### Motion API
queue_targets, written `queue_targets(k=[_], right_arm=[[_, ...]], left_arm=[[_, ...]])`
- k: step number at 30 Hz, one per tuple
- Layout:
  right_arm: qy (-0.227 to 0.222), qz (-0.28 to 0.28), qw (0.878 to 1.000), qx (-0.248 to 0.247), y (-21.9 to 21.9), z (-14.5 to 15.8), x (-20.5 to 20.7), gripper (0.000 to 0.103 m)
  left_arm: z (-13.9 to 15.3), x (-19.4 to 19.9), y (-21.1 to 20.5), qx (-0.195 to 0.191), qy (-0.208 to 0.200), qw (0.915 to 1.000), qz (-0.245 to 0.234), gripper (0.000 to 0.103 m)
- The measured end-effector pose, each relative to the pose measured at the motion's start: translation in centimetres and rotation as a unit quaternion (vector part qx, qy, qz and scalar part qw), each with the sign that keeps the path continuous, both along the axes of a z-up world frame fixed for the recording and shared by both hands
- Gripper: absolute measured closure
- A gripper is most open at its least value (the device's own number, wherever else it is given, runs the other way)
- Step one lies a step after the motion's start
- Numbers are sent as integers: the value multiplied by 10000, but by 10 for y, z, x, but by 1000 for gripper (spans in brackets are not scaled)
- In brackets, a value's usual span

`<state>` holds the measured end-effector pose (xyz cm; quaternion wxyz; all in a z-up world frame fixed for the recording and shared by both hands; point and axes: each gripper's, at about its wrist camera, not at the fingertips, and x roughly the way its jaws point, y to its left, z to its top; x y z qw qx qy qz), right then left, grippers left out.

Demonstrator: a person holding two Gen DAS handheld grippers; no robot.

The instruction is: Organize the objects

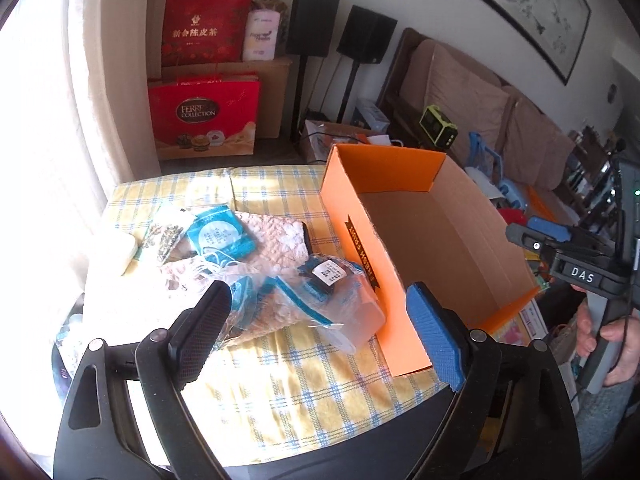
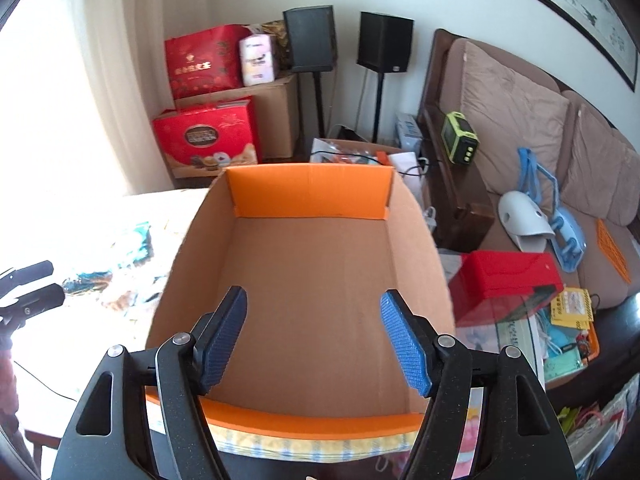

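From the left wrist camera, the left tongs stand wide with nothing between their pads, above the yellow checked cloth that covers the desk. The orange cardboard box is the landmark: it sits open-topped on the cloth, and its brown inside shows nothing in it. Just left of the box, touching its orange side wall, lies a clear plastic bag with blue items and a labelled black piece. Further left of the box lie a blue round-labelled packet, a pink patterned cloth beneath the pile, and a white block near the cloth's far-left edge. Right of the box, the right tongs appear from the side, held by a hand on the grey grip. Behind the box stand red gift bags and two black speakers.

From the right wrist camera, the right tongs are spread wide and hold nothing, hovering over the near end of the same box. Its floor is bare cardboard. Left of the box the pile is washed out by sunlight, and the left tongs show at the frame edge. Right of the box sit a red box and a sofa.
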<state>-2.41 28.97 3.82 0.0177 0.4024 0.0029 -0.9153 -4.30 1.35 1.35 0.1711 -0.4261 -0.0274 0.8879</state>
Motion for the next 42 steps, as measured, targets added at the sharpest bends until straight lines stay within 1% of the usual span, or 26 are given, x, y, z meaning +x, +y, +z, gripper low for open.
queue_targets(k=[2, 8, 10, 12, 14, 16, 18, 20, 24, 26, 27, 29, 30, 32, 35, 39, 42], right_arm=[[-3, 188, 9998, -23, -20, 0, -5, 31], [0, 714, 9974, -8, -67, -1, -16, 30], [55, 747, 9972, 70, -77, -2, -16, 27], [145, 662, 9974, 244, -78, -4, -12, 24], [131, 497, 9981, 329, -67, -9, -4, 24], [-3, 324, 9992, 215, -49, -16, -4, 24], [-111, 103, 9998, 120, -26, -21, -2, 24], [-167, -150, 9996, 167, -4, -25, 2, 24], [-229, -636, 9976, 178, 38, -26, 9, 24], [-232, -874, 9957, 198, 57, -27, 13, 24], [-235, -991, 9945, 236, 65, -27, 14, 24], [-279, -1185, 9922, 282, 80, -30, 16, 24], [-318, -1256, 9912, 259, 87, -33, 16, 24], [-411, -1363, 9896, 202, 98, -40, 16, 24], [-522, -1427, 9882, 173, 106, -50, 14, 24], [-647, -1418, 9877, 97, 109, -60, 9, 24], [-727, -1414, 9872, 133, 110, -66, 6, 24]], left_arm=[[-4, -2, -9, -228, 15, 9996, 157, 15], [-19, 4, -28, -649, 54, 9970, 418, 15], [-22, 6, -35, -695, 83, 9964, 481, 15], [-25, 7, -42, -830, 99, 9947, 606, 14], [-29, 7, -50, -932, 124, 9929, 729, 14], [-32, 6, -58, -872, 70, 9934, 748, 14], [-33, 5, -67, -714, 23, 9947, 744, 14], [-29, 4, -72, -554, 32, 9959, 718, 14], [-13, 4, -82, -154, 124, 9984, 539, 14], [-5, 5, -87, -16, 184, 9986, 502, 14], [-3, 6, -90, 7, 212, 9984, 518, 12], [0, 7, -97, -33, 251, 9977, 625, 6], [-2, 8, -102, -105, 232, 9972, 705, 6], [-11, 6, -113, -293, 105, 9955, 898, 6], [-34, 1, -129, -603, -227, 9907, 1200, 6], [-70, -6, -149, -636, -740, 9860, 1351, 6], [-92, -6, -159, -681, -998, 9815, 1486, 6]])
